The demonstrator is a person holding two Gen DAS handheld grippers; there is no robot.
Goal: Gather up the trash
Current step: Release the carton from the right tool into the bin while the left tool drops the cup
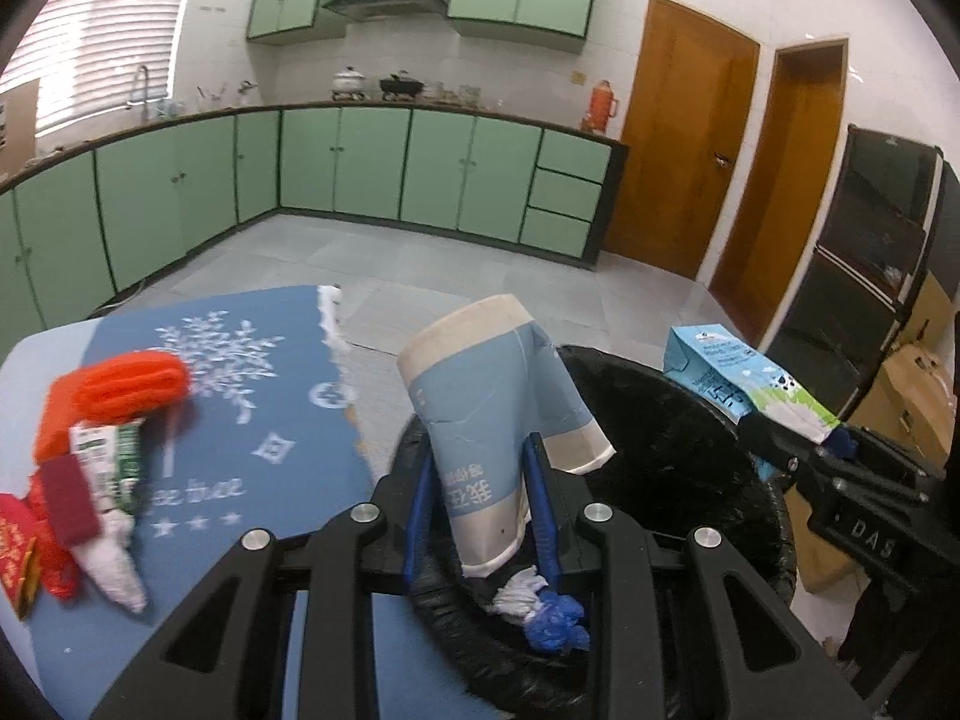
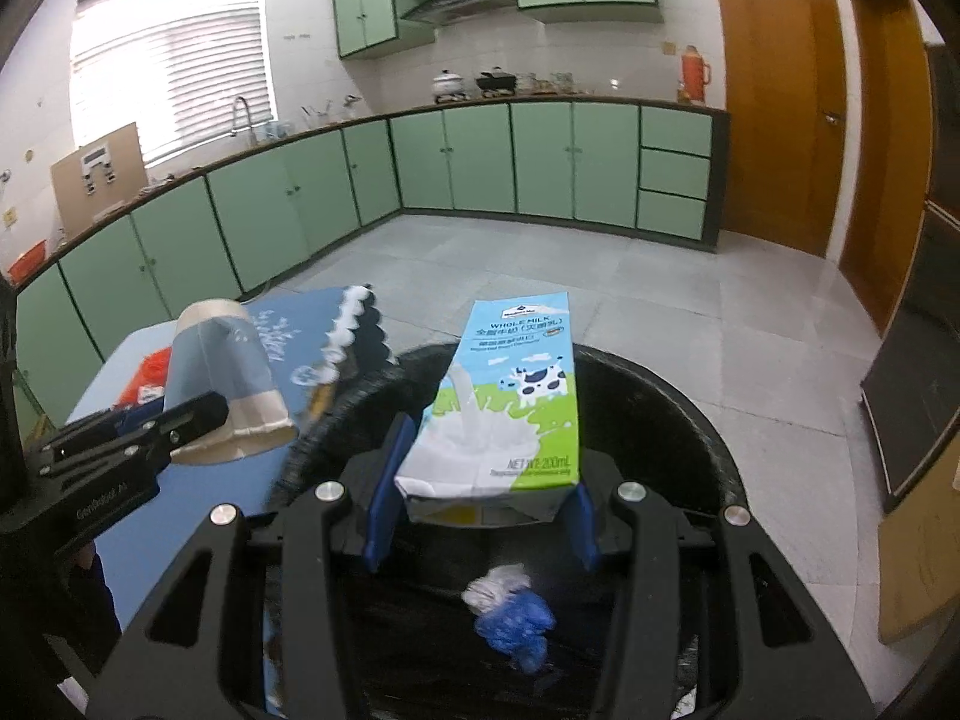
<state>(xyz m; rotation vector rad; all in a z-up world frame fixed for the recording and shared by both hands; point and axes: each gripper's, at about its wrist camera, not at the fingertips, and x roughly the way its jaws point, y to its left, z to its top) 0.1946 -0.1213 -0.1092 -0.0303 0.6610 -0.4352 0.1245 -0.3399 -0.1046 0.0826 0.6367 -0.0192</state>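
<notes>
My left gripper is shut on a blue and cream paper cup, held tilted over the black-lined trash bin. My right gripper is shut on a whole-milk carton above the same bin. The carton and the cup each show in the other wrist view. A white tissue and a crumpled blue wrapper lie at the bottom of the bin. On the blue table to the left lie an orange wrapper, a green and white pack and a white tissue.
Red packets lie at the table's left edge. Green kitchen cabinets run along the far walls, with tiled floor between. Wooden doors and a dark shelf unit stand to the right, with cardboard boxes.
</notes>
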